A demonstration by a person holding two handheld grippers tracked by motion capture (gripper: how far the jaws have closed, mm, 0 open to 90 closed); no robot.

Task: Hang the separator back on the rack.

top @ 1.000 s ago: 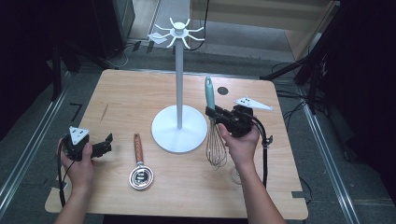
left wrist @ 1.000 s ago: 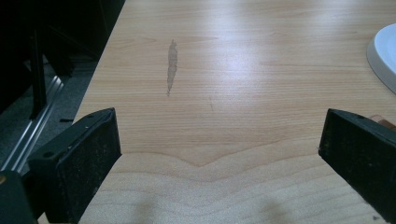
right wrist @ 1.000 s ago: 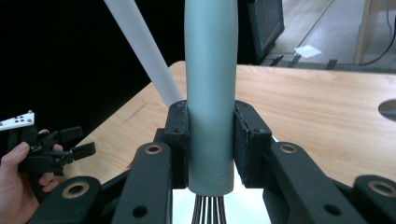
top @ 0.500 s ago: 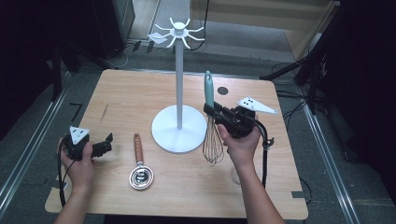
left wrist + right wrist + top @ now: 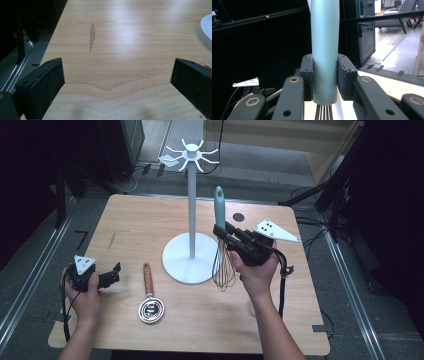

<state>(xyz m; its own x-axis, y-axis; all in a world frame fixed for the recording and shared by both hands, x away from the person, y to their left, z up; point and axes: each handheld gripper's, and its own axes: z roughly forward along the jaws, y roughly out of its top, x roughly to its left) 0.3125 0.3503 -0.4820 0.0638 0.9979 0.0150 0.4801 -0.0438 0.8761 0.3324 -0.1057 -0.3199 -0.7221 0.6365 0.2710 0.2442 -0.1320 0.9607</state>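
The whisk with the teal handle and steel wire loops is being held upright in the right gripper, the handle end pointing up and the wire loops hanging below the jaws, clear of the light wooden bench. In the right gripper view the two black pads are seen clamped on the lower part of the teal handle, one on each side, just above the point where the wires emerge. The grasp is therefore judged complete and the whisk is judged lifted.

The white utensil stand with a round base and a ring of hooks at its top is standing just beside the jaws. The hooks are located well above the jaws and are all unoccupied, so the hanging step is judged as not yet done: the handle end is still to be brought up to a hook and released.

The left gripper is being held low over the bench with its jaws spread wide and nothing between them. The round metal strainer with a wooden handle is lying flat on the bench just beyond those jaws, untouched, and is judged to be left for a later step.
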